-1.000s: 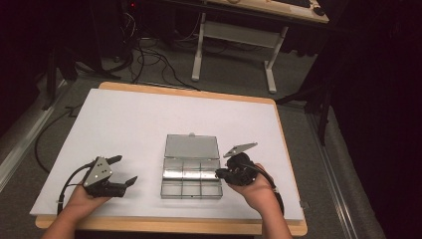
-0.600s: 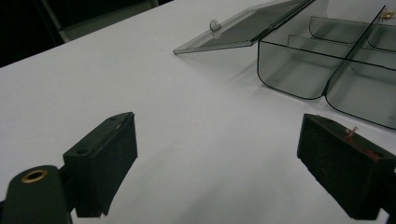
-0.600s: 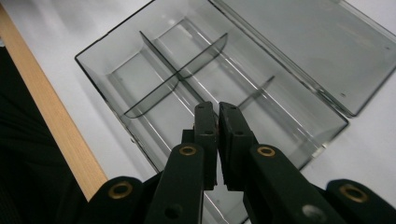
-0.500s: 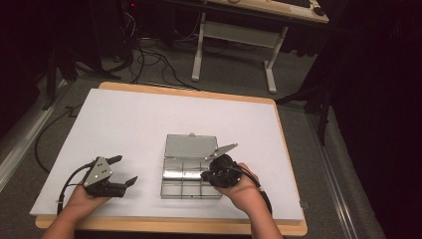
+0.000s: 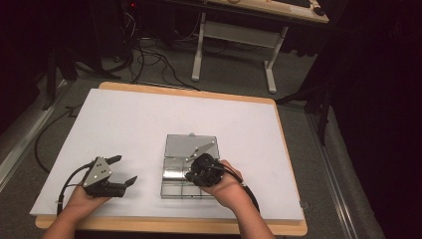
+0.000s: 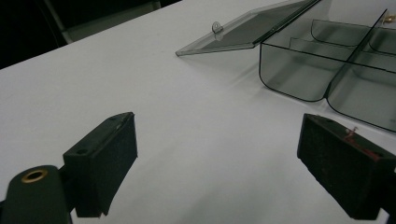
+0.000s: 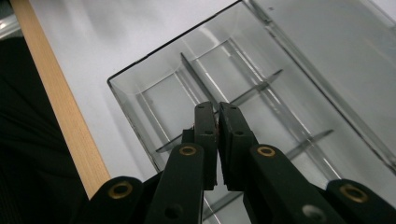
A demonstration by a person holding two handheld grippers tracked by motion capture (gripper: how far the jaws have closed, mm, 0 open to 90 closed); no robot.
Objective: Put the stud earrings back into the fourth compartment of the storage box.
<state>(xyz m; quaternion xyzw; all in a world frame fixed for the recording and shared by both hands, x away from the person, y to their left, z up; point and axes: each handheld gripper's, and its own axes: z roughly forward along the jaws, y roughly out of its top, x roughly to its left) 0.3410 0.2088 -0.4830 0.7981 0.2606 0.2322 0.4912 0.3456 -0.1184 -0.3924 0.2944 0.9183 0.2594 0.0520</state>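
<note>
Left tongs (image 5: 124,172): jaws wide apart, empty, resting on the white worktop (image 5: 124,124) near its front edge | Right tongs (image 7: 217,116): jaws pressed together, empty, poised above the compartment box (image 5: 188,175) at front centre | Box: clear thin plastic, judged light, stiff, slippery, crack-prone; best gripped by outer wall | Lid (image 5: 191,147): lay open behind.

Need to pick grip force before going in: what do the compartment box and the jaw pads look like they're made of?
The compartment box looks like clear, smoke-tinted hard plastic, glossy: the table shows through its walls and open lid, with bright glints on the dividers. The left gripper pads look like matte black rubber or foam, finely textured and free of glare; which of the two I can't tell.
</note>
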